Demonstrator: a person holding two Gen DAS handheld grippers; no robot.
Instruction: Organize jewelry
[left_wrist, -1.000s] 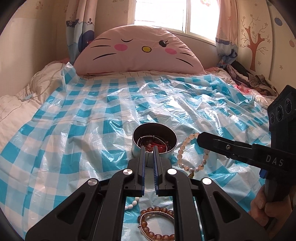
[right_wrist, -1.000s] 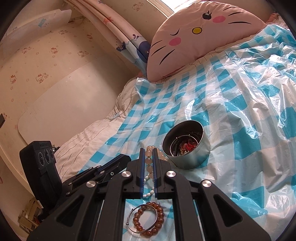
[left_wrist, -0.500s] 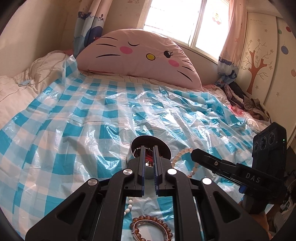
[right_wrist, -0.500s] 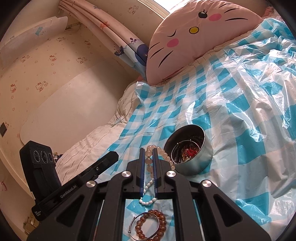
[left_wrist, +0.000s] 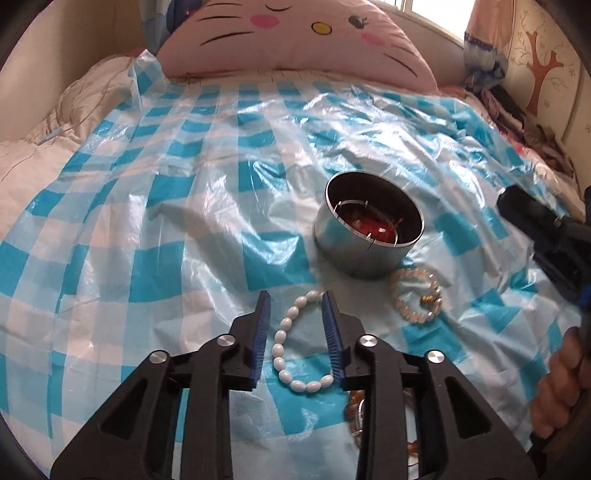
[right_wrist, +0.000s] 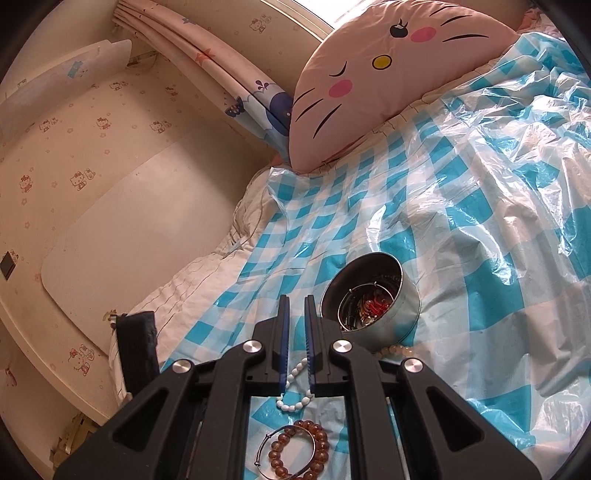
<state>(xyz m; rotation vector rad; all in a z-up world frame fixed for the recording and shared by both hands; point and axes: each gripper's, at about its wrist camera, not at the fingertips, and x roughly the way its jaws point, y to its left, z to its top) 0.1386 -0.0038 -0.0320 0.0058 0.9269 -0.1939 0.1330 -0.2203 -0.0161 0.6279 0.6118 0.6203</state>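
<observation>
A round metal tin (left_wrist: 367, 236) with red and metal jewelry inside stands on the blue checked plastic sheet (left_wrist: 177, 206); it also shows in the right wrist view (right_wrist: 373, 306). My left gripper (left_wrist: 296, 295) is open, its fingers on either side of a white bead bracelet (left_wrist: 291, 343) lying on the sheet. A pale bead bracelet (left_wrist: 415, 295) lies against the tin. My right gripper (right_wrist: 296, 299) is shut and empty, left of the tin. A brown bead bracelet with a silver bangle (right_wrist: 295, 454) lies below it, near the white bracelet (right_wrist: 293, 384).
A pink cat-face pillow (left_wrist: 291, 40) lies at the head of the bed. The white quilt (left_wrist: 55, 110) shows left of the sheet. Clothes (left_wrist: 517, 114) are piled at the far right by the wall.
My left gripper has opened and dropped down over the white bracelet. My right gripper has drawn back, leaving the pale bracelet lying by the tin.
</observation>
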